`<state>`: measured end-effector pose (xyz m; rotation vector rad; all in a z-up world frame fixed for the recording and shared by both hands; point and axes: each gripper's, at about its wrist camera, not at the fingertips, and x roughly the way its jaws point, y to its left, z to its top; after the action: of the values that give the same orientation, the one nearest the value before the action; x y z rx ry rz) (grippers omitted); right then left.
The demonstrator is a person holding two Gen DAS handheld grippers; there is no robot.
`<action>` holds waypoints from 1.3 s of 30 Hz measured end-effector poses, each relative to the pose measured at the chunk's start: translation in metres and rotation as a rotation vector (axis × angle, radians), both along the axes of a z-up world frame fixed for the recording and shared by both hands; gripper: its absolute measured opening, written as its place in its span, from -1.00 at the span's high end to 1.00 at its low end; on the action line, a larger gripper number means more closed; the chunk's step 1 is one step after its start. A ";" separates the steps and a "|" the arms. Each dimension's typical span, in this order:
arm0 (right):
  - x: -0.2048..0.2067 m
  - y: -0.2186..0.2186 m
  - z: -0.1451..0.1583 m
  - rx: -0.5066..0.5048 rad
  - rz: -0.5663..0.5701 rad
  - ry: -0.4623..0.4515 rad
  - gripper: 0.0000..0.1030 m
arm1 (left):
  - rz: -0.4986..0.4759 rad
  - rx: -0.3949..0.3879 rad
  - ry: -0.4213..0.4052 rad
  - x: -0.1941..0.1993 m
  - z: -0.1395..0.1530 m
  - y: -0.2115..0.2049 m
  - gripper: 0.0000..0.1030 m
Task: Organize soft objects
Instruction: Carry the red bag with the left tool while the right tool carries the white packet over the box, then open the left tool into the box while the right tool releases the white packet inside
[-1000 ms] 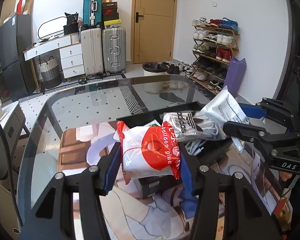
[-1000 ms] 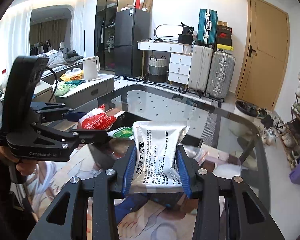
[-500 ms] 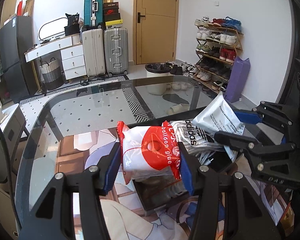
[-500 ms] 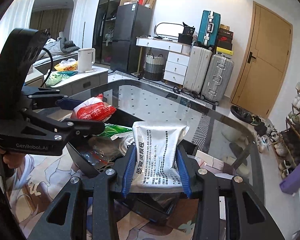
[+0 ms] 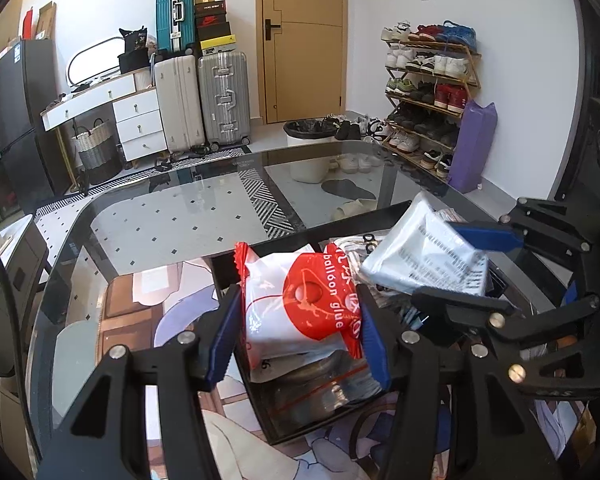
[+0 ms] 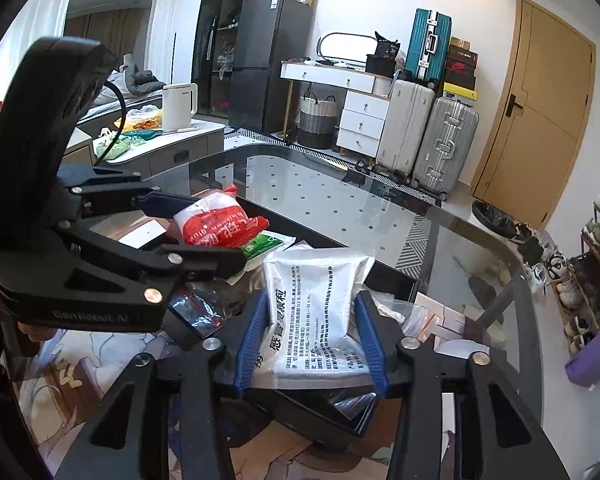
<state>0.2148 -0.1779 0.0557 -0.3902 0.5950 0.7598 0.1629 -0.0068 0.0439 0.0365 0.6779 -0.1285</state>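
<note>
Two packets up, one per gripper: the left gripper [image 5: 298, 326] clamps the red-and-white packet [image 5: 300, 308], the right gripper [image 6: 312, 344] pinches the white printed packet [image 6: 316, 308]. Both hang over the black tray [image 5: 284, 420] on the table [image 5: 172, 224], its contents largely hidden; the right gripper sits at three o'clock of the left.

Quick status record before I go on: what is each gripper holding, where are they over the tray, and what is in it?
left gripper: shut on red-and-white "balloon glue" packet
right gripper: shut on white printed sachet
position: both packets above the black rectangular tray
tray contents: clear zip bags, green-and-white packet
surface: dark glass table
released yet: neither packet
</note>
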 end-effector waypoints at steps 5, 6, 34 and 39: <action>-0.009 -0.007 0.001 -0.006 -0.015 -0.020 -0.36 | -0.010 0.015 0.001 -0.003 0.002 -0.003 -0.25; -0.011 -0.009 0.001 -0.004 -0.020 -0.024 -0.42 | -0.015 0.013 0.002 -0.003 0.003 -0.003 -0.27; -0.055 -0.047 0.019 0.191 -0.112 -0.004 -0.98 | 0.071 -0.026 -0.091 -0.072 0.011 0.008 -1.00; -0.062 -0.052 0.018 0.207 -0.124 0.004 -0.98 | 0.106 -0.016 -0.093 -0.076 -0.001 0.005 -1.00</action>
<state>0.1525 -0.2295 0.0736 -0.1595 0.5331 0.6961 0.0871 -0.0014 0.0431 -0.0089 0.5843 -0.0306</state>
